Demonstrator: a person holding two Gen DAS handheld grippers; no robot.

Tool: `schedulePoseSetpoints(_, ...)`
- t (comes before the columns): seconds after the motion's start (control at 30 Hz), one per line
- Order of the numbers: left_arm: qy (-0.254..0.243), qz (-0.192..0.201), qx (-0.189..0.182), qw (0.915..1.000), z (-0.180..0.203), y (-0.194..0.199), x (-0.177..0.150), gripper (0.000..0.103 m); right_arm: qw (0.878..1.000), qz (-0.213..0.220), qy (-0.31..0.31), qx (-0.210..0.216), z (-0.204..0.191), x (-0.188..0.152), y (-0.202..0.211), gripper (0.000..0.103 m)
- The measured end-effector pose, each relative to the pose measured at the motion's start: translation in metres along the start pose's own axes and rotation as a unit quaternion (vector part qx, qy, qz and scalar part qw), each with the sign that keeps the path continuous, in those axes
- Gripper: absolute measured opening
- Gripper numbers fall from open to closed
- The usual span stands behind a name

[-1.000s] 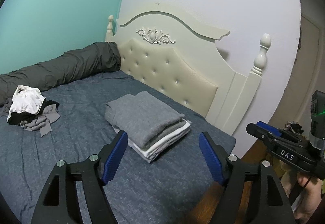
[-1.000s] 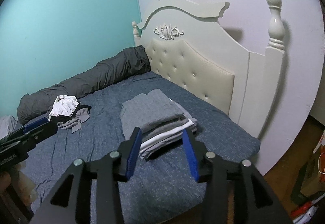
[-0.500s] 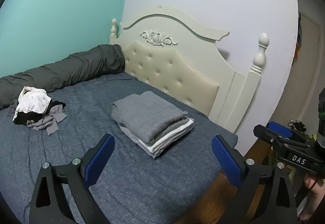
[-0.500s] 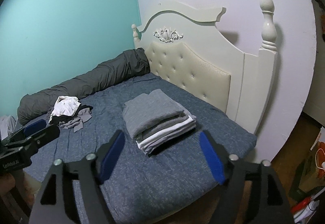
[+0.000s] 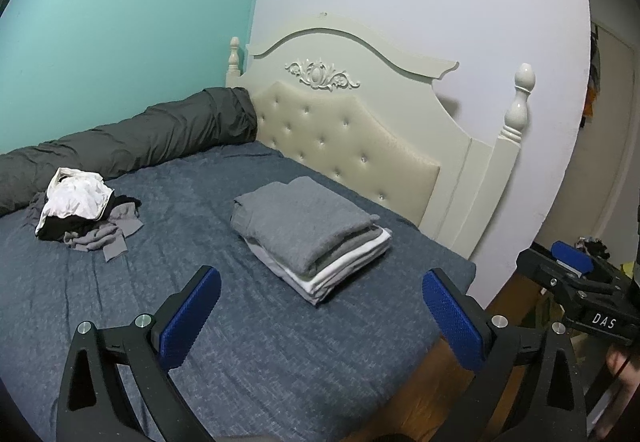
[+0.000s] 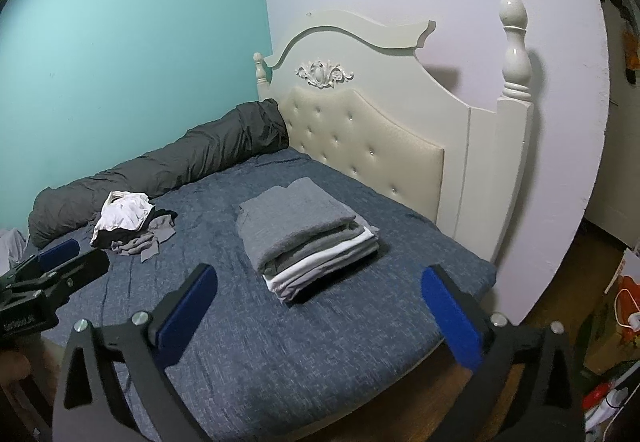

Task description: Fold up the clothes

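Both claws stand wide with nothing between their blue pads, their jaws having just been opening: the left claw (image 5: 320, 316) and the right claw (image 6: 318, 312) each hang above the near part of the bed (image 5: 280, 342), clear of the cloth. Each claw's body is cut off by the lower edge of its own view, and of the person only a bit of a hand (image 5: 624, 362) shows at the right edge of the left wrist view, mostly hidden behind the right claw's frame.

A dark blue cover lies over the bed. Along the teal wall (image 5: 120, 21) lies a long dark grey roll of bedding (image 5: 140, 133), its far end cut off. A cream headboard (image 5: 360, 121) with tufted padding stands against the pale wall. The stack of folded clothes (image 5: 312, 234), grey on top with white layers under it, rests on the bed near the headboard, beyond both claws. Well apart to its left lies a heap of unfolded clothes (image 5: 84, 209), white, black and grey; its separate pieces are hard to tell.

Clutter on the floor (image 6: 616, 302) at right is too blurred to name. White letters on the right claw read "DAS" (image 5: 603, 320).
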State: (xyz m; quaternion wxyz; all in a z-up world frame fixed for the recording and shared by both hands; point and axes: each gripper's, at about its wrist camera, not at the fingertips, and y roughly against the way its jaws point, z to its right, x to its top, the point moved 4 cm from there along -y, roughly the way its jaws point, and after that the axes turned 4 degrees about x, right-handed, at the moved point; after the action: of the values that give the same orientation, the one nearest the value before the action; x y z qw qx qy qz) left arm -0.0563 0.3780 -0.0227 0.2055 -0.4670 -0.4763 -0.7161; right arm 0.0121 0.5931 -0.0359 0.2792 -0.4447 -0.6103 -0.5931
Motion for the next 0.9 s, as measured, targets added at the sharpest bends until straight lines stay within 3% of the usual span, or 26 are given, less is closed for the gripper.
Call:
schedulePoseSetpoints(0.37, 0.003, -0.009, -0.015, 0.9998, 0.001, 0.010, -0.009, 0.103, 1.000, -0.003, -0.005, 0.010, -0.004, -0.009, 0.005, 0.102)
schedulePoseSetpoints(0.9, -0.018, -0.020, -0.004, 0.9996, 0.003, 0.013, -0.020, 0.103, 1.000, -0.008, -0.004, 0.009, -0.007, -0.024, 0.004, 0.102)
